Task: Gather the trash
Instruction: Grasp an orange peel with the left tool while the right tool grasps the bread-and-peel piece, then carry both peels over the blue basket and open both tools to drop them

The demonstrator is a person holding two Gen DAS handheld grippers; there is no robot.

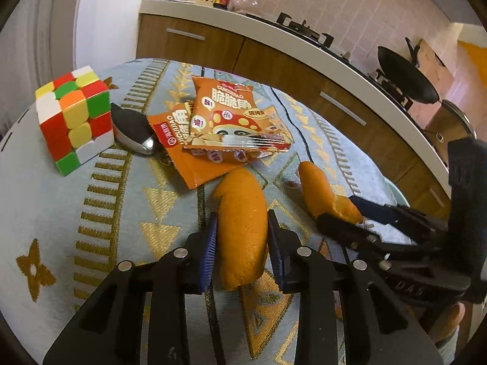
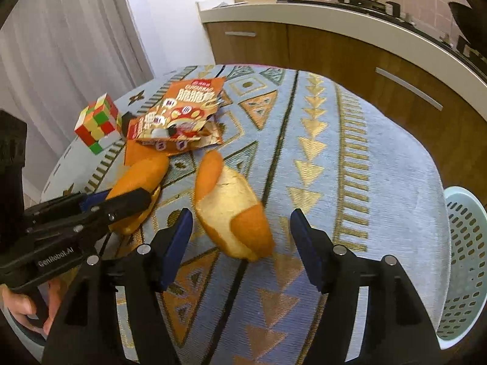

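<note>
We have two pieces of orange peel in front of us on the patterned desk (image 2: pixel 380 152), and each pair of tongs takes one.

The left tongs (image 1: pixel 242 234) straddle the nearer peel (image 1: pixel 243 225) lengthwise; their blue pads (image 1: pixel 210 243) sit right against its sides, so we judge them clamped on it, or within a hair of it, ready to lift it.

The right tongs (image 2: pixel 242 243) stand wide apart around the second peel (image 2: pixel 231 210), which lies between them with its pale inner side up, touched by neither pad. We read the wide gap as room for a curled, uneven piece.

Behind the peels lie the torn orange snack wrappers (image 1: pixel 225 121), overlapping one another, trash we have yet to reach. The puzzle cube (image 1: pixel 73 115) and the dark rounded object (image 1: pixel 134 133) beside it look like things to keep.

The pale blue basket (image 2: pixel 462 261) waits just off the desk's right edge, likely placed there so each load is a short swing away.
</note>
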